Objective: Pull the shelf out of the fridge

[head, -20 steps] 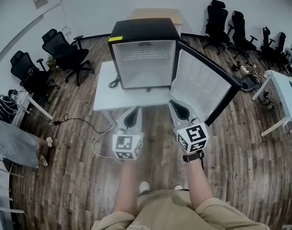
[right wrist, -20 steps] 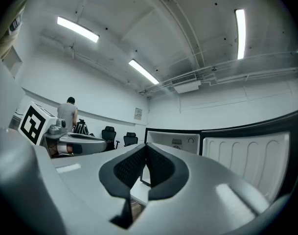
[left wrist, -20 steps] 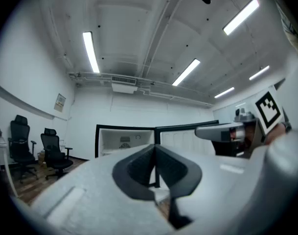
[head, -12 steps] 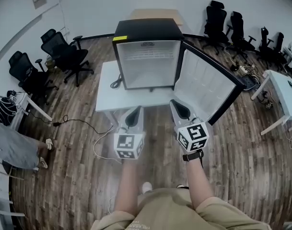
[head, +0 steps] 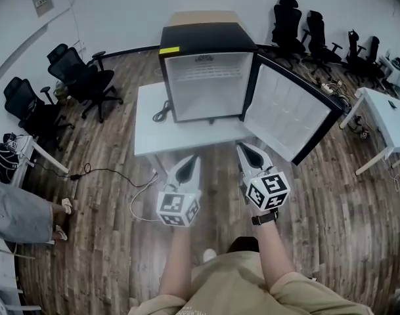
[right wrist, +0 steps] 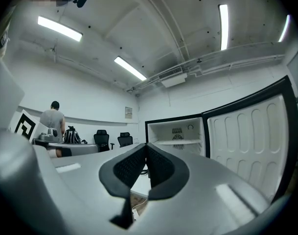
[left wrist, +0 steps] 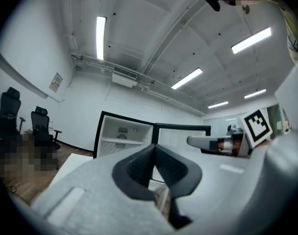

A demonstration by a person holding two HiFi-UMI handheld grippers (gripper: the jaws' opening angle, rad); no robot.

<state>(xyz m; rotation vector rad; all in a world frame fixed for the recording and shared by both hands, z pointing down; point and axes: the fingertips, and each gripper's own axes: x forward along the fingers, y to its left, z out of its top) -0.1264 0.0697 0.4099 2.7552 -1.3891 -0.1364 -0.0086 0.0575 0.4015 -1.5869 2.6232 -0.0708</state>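
Observation:
A small black fridge stands on a white table, its door swung open to the right. Inside its white cavity a shelf runs across, also showing as the shelf in the left gripper view. My left gripper and right gripper hover side by side at the table's near edge, well short of the fridge. Both are shut with nothing between the jaws. The left gripper and right gripper point toward the open fridge.
Black office chairs stand at the left, more chairs at the back right. A white desk is at the right. A black cable lies on the table beside the fridge. A person's legs show at the left edge.
The view has shifted: the fridge and table now sit a little farther right and nearer in the head view. Both grippers stay shut and side by side.

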